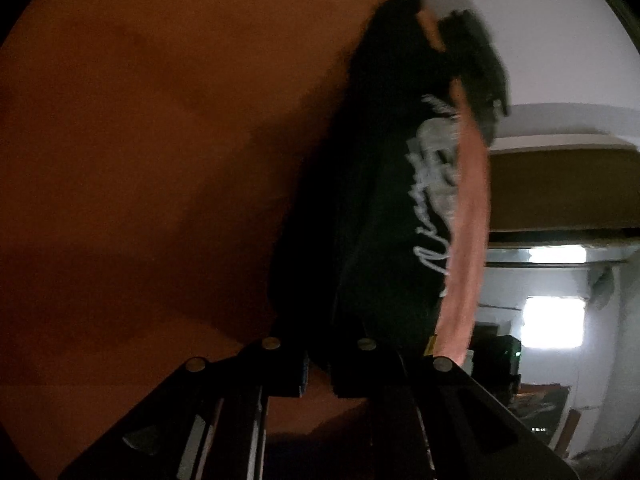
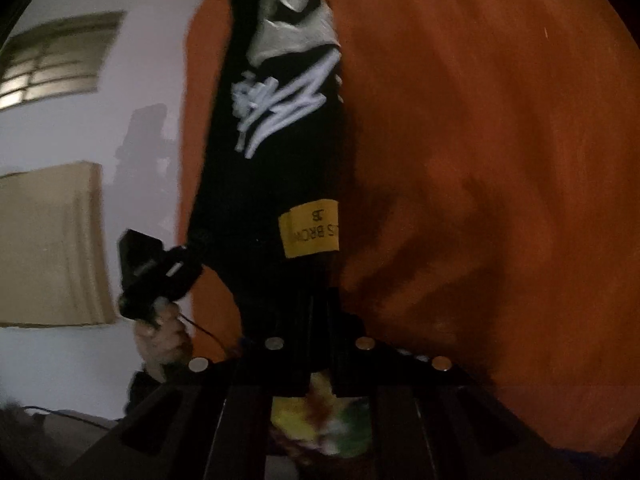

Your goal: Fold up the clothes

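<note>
Orange bedding (image 2: 500, 160) lay under a black printed garment (image 2: 272, 168) that stretched away from both grippers, the right gripper (image 2: 318, 364) and left gripper (image 1: 318, 364) each clamped on its edge.

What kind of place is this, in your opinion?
Probably a room in a home, dimly lit. An orange surface lies under the black T-shirt, with pale walls, a bright window and a louvred vent.
</note>
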### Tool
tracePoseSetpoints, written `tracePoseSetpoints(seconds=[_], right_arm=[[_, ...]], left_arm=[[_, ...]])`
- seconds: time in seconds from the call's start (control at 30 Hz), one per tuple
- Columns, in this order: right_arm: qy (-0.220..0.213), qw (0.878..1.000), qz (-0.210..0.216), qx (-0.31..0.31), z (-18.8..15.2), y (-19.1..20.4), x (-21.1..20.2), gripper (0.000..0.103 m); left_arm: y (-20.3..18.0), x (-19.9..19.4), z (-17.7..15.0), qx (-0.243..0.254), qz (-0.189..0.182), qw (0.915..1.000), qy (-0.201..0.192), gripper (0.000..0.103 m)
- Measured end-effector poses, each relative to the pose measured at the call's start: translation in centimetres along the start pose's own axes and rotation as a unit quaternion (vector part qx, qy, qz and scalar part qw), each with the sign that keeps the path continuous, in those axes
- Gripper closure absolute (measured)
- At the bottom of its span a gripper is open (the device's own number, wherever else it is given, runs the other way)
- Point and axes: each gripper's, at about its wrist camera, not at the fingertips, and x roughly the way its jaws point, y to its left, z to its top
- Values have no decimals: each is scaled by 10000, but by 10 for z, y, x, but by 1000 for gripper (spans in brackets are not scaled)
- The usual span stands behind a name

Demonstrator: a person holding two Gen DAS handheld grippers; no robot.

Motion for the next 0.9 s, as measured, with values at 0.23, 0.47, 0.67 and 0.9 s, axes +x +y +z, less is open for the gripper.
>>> tracePoseSetpoints(seconds=[0.23,0.47,0.67,0.9], right_arm=[[-424,9946,-629,-713,13,12,-36,40],[-1397,9748,-1190,-1269,71,34,-117,37],[-1761,9609,-1508,-1513,149,82,-181,37],[-2263,9428,-1680,-1781,199,168,-246,37]], left_arm=[[-30,-44,16,685,198,9975,17,90],[-99,-115,84,1738,1107,9776,-417,80],[-182,-151,153,2047,1352,9683,-466,74],[-288,-141,190,2364,1400,9602,-496,60]])
